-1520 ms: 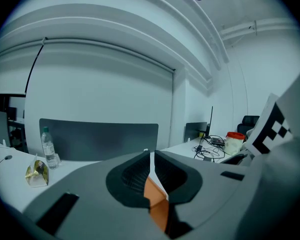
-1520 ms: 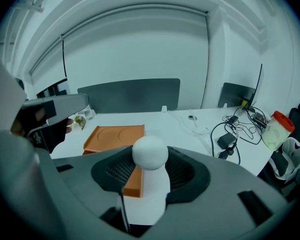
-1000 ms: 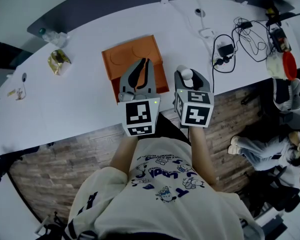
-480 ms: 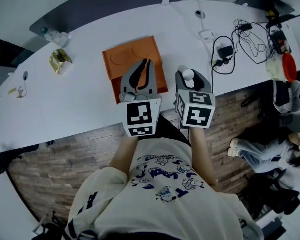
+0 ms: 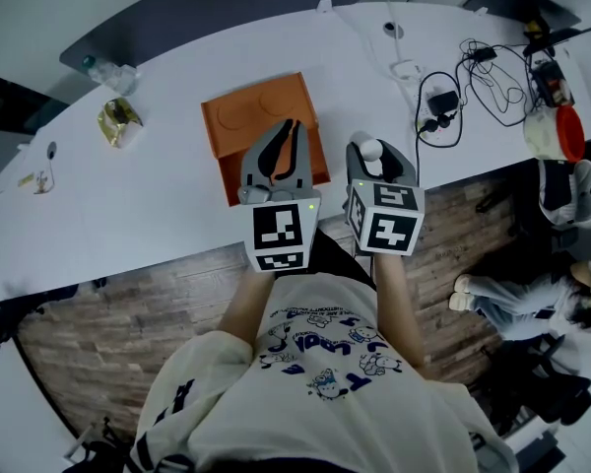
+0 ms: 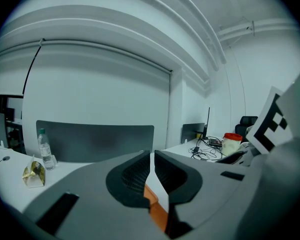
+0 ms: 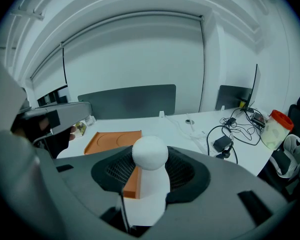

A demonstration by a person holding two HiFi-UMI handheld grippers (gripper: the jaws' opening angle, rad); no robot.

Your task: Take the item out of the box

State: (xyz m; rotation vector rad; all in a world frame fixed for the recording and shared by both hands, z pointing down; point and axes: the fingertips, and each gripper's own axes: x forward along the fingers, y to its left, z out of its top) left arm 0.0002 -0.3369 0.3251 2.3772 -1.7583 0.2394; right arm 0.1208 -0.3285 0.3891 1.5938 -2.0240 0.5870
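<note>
Jaws of the right gripper [image 5: 372,158] clamp the white round-headed item [image 7: 150,155] between their pads, head protruding above them; the orange box [image 7: 112,140] lies ahead-left of them. Left gripper [image 6: 152,170] jaws are nearly together, empty, with the box edge below.

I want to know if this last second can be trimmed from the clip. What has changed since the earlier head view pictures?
Nothing has visibly changed. The right gripper stays shut on the white round-headed piece, just right of the orange box. The left gripper still hangs over the box's near edge with nothing between its jaws.
</note>
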